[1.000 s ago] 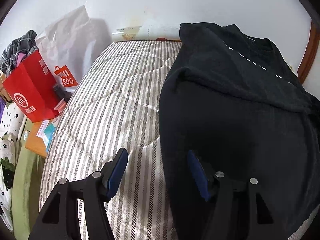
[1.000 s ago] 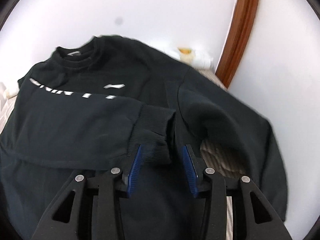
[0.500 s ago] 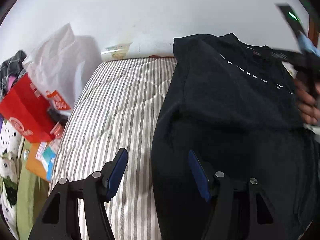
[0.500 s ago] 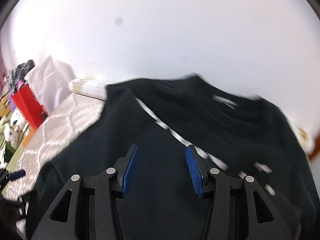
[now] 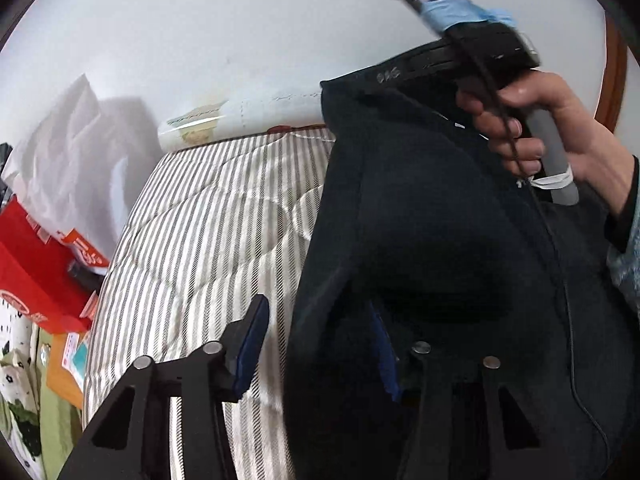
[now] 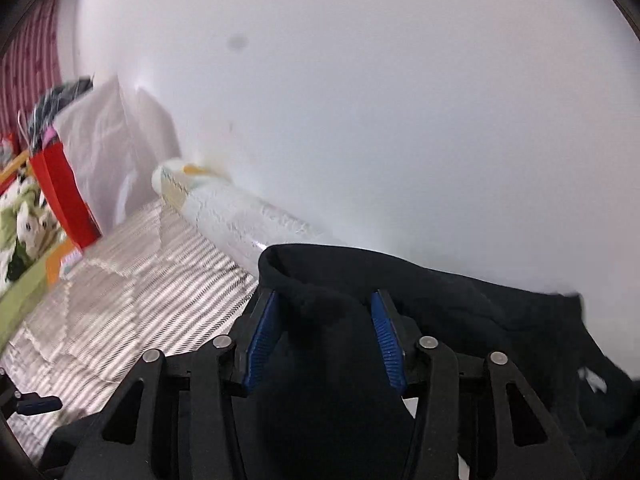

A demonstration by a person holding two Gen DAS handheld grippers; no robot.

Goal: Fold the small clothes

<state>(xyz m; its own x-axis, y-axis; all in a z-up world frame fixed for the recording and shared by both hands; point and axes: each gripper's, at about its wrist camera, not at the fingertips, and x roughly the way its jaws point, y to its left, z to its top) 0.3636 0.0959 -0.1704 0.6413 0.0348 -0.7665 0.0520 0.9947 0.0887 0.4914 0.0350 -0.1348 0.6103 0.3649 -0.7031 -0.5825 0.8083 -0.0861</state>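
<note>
The black cotton sweatshirt (image 5: pixel 440 240) lies on the grey-striped quilted mattress (image 5: pixel 208 240), one edge raised. The right tool (image 6: pixel 326 336) stands half open around a bunched fold of cloth, and I cannot tell if it really pinches it; the fold may slide out when lifted. The left tool (image 5: pixel 316 352) is wide apart over the hem, holding nothing, so that side could drag and wrinkle.

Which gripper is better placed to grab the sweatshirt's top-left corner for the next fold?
Right. The right gripper already has the black sweatshirt corner bunched between its open fingers; the left gripper sits down at the side edge, also open.
</note>
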